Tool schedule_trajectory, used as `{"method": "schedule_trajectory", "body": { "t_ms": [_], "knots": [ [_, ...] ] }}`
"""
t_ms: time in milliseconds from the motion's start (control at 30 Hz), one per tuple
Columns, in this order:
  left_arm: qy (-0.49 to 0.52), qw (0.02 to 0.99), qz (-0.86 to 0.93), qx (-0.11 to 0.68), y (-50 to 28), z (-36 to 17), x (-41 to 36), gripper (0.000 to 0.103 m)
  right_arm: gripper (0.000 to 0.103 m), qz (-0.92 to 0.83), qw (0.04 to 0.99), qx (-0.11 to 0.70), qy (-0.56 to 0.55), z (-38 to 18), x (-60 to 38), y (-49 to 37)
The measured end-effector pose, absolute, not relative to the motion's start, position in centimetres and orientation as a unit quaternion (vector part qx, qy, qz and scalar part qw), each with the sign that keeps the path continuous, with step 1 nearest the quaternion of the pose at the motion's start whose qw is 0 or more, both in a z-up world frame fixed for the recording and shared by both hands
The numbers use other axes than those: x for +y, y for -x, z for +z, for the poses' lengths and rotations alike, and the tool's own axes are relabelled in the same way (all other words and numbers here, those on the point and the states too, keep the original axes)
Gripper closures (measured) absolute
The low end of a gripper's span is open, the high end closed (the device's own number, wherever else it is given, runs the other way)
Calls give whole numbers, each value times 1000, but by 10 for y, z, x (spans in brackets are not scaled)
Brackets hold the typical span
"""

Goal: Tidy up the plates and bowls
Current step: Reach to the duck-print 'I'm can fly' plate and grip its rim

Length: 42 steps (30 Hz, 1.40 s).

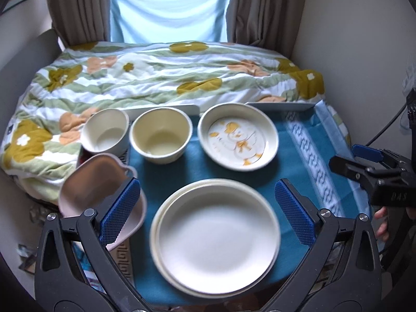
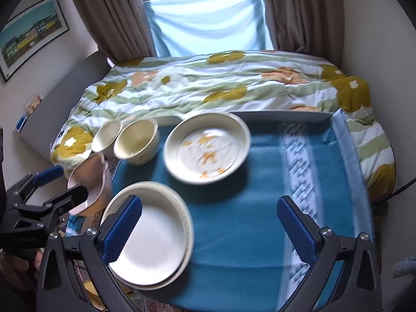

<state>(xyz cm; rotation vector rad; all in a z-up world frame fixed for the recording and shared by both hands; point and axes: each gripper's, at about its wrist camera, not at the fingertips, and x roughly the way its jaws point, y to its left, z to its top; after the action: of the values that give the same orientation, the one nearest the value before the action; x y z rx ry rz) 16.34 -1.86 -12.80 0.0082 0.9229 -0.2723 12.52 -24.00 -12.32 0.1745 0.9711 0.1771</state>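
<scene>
On a teal cloth (image 1: 228, 171) lie two stacked white plates (image 1: 215, 236) near the front, a deep plate with an orange duck print (image 1: 238, 136), a cream bowl (image 1: 160, 135) and a white bowl (image 1: 105, 131) at the back left. A pink bowl (image 1: 91, 184) sits tilted at the left edge. My left gripper (image 1: 208, 208) is open above the stacked plates, its left finger in front of the pink bowl. My right gripper (image 2: 208, 223) is open over the cloth, its left finger over the stacked plates (image 2: 150, 234). The duck plate (image 2: 208, 147) lies ahead of it.
A flowered duvet (image 1: 156, 78) covers the bed behind the cloth. Brown curtains (image 1: 75, 7) and a window stand at the back. A framed picture (image 2: 28, 36) hangs on the left wall. The cloth has a pale patterned band (image 2: 299, 156) on its right side.
</scene>
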Motion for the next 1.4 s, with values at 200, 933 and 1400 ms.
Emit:
{"method": "schedule_trajectory", "body": {
  "t_ms": [200,933,1400],
  "knots": [
    [57,876,-116,465,-195,-138,-34,0,0,119,871,472,-69,-122,-266,-170],
    [173,795,-7,581,-310,-268,-54,59,44,247,767,586,-84,-248,-266,-324],
    [188,789,6,584,-315,-283,-44,94,89,239,765,594,-70,-266,-264,-334]
  ]
}}
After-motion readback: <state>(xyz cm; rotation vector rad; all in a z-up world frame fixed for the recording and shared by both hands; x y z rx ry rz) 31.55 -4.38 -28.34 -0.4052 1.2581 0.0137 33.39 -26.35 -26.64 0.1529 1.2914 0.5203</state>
